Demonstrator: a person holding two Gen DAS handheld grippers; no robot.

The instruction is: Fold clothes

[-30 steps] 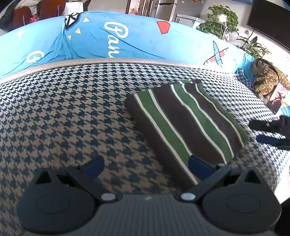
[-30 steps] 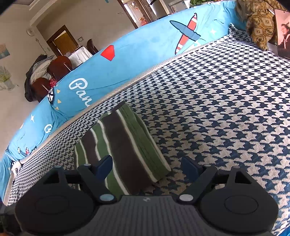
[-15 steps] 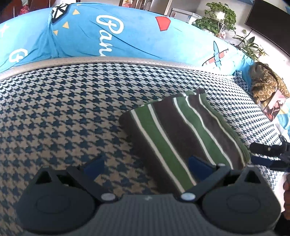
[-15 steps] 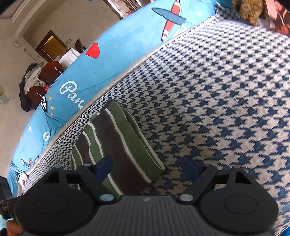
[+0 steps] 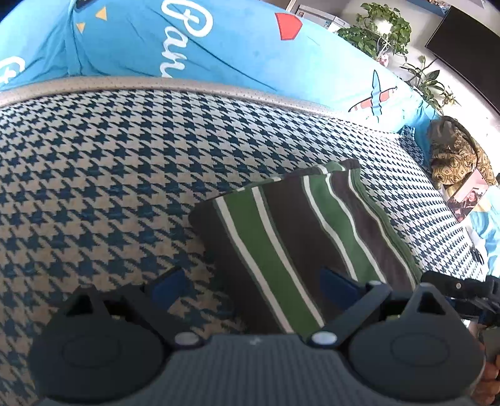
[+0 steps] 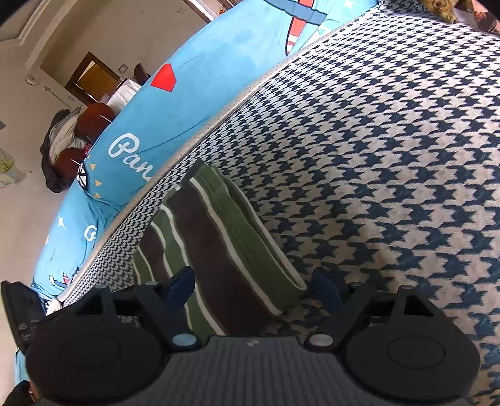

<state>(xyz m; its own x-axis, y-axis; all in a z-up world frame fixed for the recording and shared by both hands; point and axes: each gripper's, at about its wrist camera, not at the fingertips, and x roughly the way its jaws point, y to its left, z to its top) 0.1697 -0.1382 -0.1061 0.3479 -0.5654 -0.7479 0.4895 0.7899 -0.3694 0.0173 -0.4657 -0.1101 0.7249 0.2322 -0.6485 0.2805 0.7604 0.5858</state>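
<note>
A folded shirt (image 5: 300,237) — striped green, brown and white — lies flat on the houndstooth cover (image 5: 103,175) of a sofa, its layers stacked into a thick oblong. In the left wrist view the left gripper (image 5: 254,282) hangs low over the near end of the shirt with its blue-padded fingers (image 5: 336,284) spread wide apart: one tip sits over the striped cloth, the other over the bare cover just beside the shirt's left edge, and nothing is held between them. At the right edge of that view part of the right gripper (image 5: 459,289) shows, close to the shirt's near right corner. In the right wrist view the right gripper (image 6: 254,285) is likewise spread wide and empty, its left tip over the brown stripe and its right tip over the cover just past the shirt's thick folded edge (image 6: 268,250); whether either tip touches the cloth cannot be told. Behind the seat runs a blue cushion (image 5: 193,47) with white lettering, a red shape and a plane print. Far off at the sofa's end lie a brown patterned bundle (image 5: 456,153) and a photo (image 5: 467,200), with potted plants (image 5: 381,28) beyond — all well apart from the shirt.
</note>
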